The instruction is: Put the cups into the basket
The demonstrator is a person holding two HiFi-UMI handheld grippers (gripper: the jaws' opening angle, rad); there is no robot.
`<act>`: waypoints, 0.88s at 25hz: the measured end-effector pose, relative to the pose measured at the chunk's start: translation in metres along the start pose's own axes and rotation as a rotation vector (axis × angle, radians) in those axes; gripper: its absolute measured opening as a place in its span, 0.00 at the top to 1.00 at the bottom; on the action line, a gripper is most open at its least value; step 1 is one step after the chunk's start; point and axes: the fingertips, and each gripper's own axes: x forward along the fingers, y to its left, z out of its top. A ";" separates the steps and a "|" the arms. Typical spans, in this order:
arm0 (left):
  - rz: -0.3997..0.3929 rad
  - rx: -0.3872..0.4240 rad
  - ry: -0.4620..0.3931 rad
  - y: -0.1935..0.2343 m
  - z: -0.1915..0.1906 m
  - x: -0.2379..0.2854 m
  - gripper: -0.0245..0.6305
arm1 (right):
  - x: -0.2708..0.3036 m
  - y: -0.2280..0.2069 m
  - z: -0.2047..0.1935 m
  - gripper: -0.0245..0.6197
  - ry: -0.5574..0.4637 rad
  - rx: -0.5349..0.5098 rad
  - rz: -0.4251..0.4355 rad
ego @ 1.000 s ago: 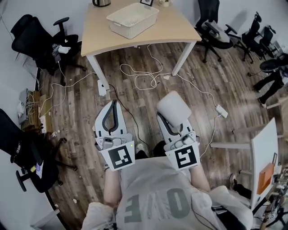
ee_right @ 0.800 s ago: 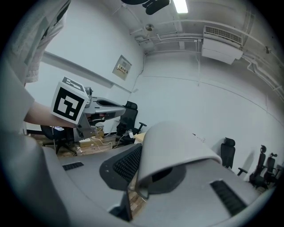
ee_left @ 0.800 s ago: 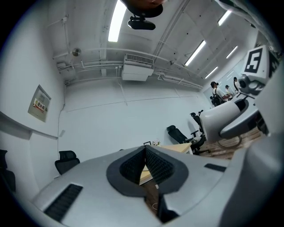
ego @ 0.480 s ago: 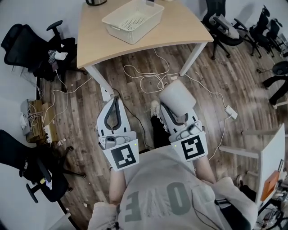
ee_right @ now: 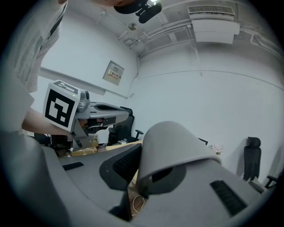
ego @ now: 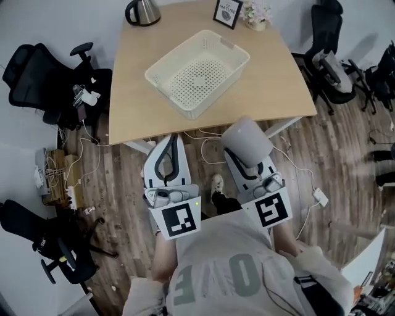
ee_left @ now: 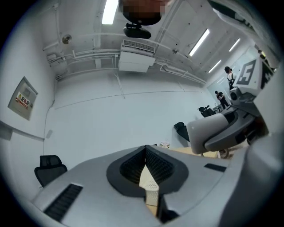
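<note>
Since a second ago the worktop [ego: 278, 86] has drawn nearer in the head view, and both claws have come up to its near edge. The white basket [ego: 199, 73] stands mid-worktop, a kettle [ego: 141, 11] behind it at the far edge. The left claw [ego: 172, 139] and the right claw [ego: 245, 165] point at the basket.

In the left gripper view the jaws meet at their tips with nothing between them; the basket shows beyond.

In the right gripper view the jaws are clamped on a grey cup [ee_right: 173, 150], well short of the basket.
</note>
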 end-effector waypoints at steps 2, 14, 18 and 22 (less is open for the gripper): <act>0.023 0.008 -0.010 0.010 0.004 0.032 0.95 | 0.028 -0.027 -0.002 0.91 0.029 -0.044 0.023; -0.021 0.063 -0.059 0.044 0.000 0.162 0.95 | 0.118 -0.114 0.028 0.91 0.007 -0.150 -0.039; -0.027 0.061 -0.118 0.062 0.013 0.194 0.95 | 0.142 -0.139 0.049 0.91 -0.036 -0.207 -0.076; -0.019 0.053 -0.135 0.079 0.021 0.212 0.95 | 0.161 -0.145 0.064 0.91 -0.058 -0.193 -0.029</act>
